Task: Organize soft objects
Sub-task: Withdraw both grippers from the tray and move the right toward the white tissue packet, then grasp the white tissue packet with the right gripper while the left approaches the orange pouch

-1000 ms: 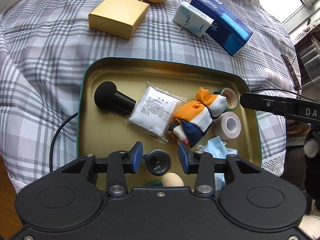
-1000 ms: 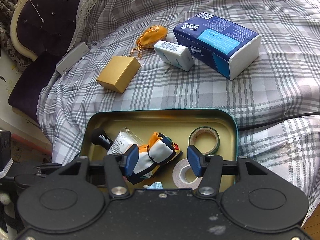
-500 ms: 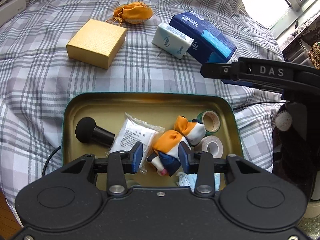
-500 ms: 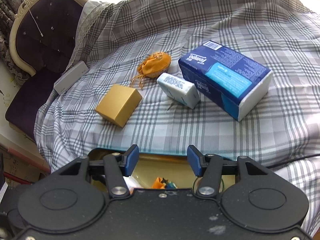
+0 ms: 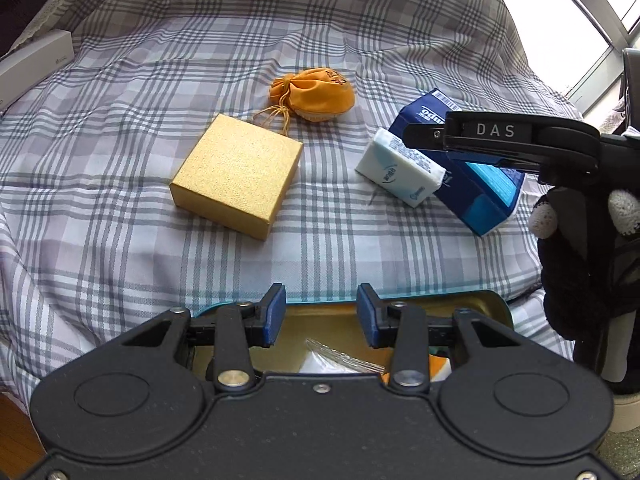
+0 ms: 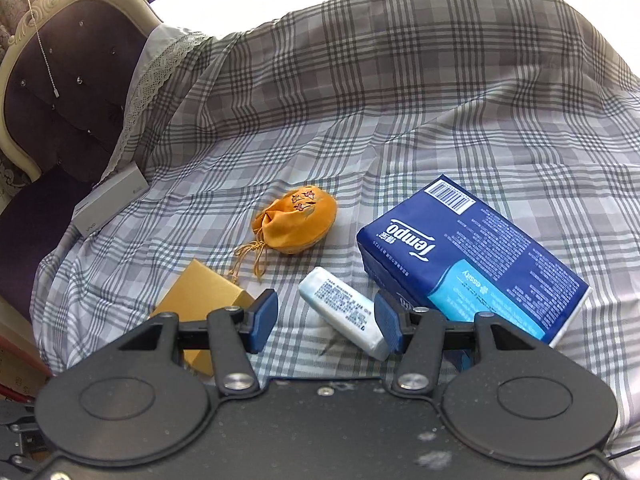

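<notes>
Nearest the left wrist camera, the left claw [image 5: 321, 315] is hanging with its pads apart and nothing between them, just over the far rim of the teal tin tray [image 5: 486, 300]. Only a strip of the tray is showing, with a clear packet [image 5: 340, 358] lying inside it.

Beyond the tray, on the plaid bedspread [image 5: 120, 92], the loose things are waiting: one gold box [image 5: 236, 174] to the tray's far left, one small white tissue pack [image 6: 344, 312] to its far right, one large blue tissue pack [image 6: 476, 256] touching that small pack on its right, and one orange drawstring pouch [image 6: 294, 220] farthest from the tray, beyond the gold box.

The right claw [image 6: 326, 322] is standing apart and empty, hovering above the small white tissue pack, which is lying slantwise to the pads.

Risks, as I judge them: a squeeze across the slanted pack could pinch only a corner, so the slick wrapper slips free; one pad could snag the blue pack, since the two are touching; and the pads could gather bedspread cloth with the pack, dragging the neighbours.

Counted: two claws, one tray, two tissue packs, one box, one pouch.
</notes>
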